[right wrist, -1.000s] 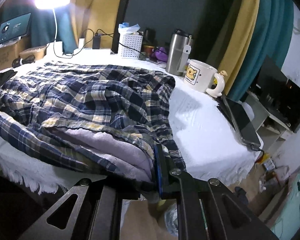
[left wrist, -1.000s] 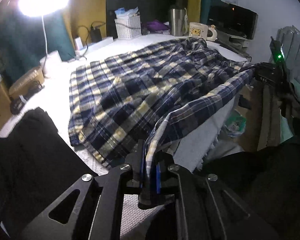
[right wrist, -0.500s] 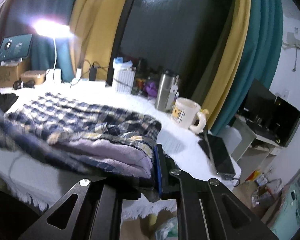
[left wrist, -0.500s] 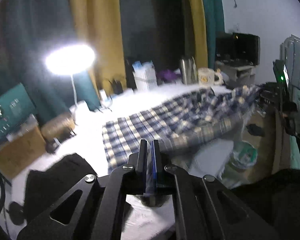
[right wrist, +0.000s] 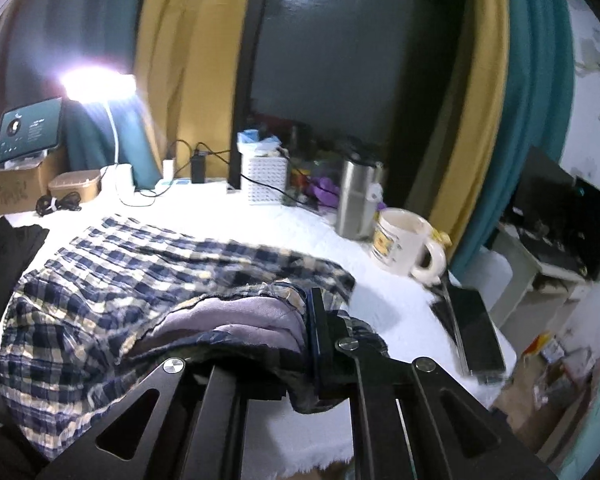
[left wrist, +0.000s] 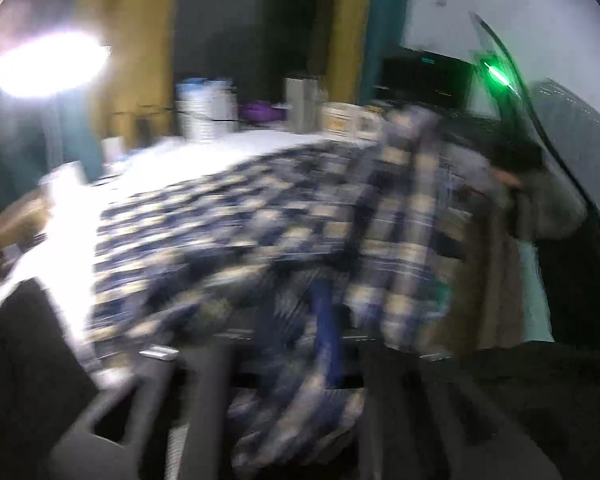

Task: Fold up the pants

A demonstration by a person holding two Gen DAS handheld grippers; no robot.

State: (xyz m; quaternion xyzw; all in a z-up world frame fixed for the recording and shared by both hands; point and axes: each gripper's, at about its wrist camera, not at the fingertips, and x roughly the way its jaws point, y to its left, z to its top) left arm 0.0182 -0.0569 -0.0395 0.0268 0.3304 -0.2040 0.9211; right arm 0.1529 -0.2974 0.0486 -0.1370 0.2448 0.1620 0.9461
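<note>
White-covered counter (right wrist: pixel 227 216) carries the plaid pants (right wrist: pixel 139 272) spread across its near half, the right tool (right wrist: pixel 300 344) clamped on their near edge while the left tool (left wrist: pixel 300 360) is opening around blurred cloth, so lay that fold flat before releasing.

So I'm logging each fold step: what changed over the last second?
Both grippers lifted the plaid pants' near edge up from the table's front edge. The left gripper is now opening, with cloth between its jaws. The right gripper stayed shut on the fabric; the mug and flask stayed put.
</note>
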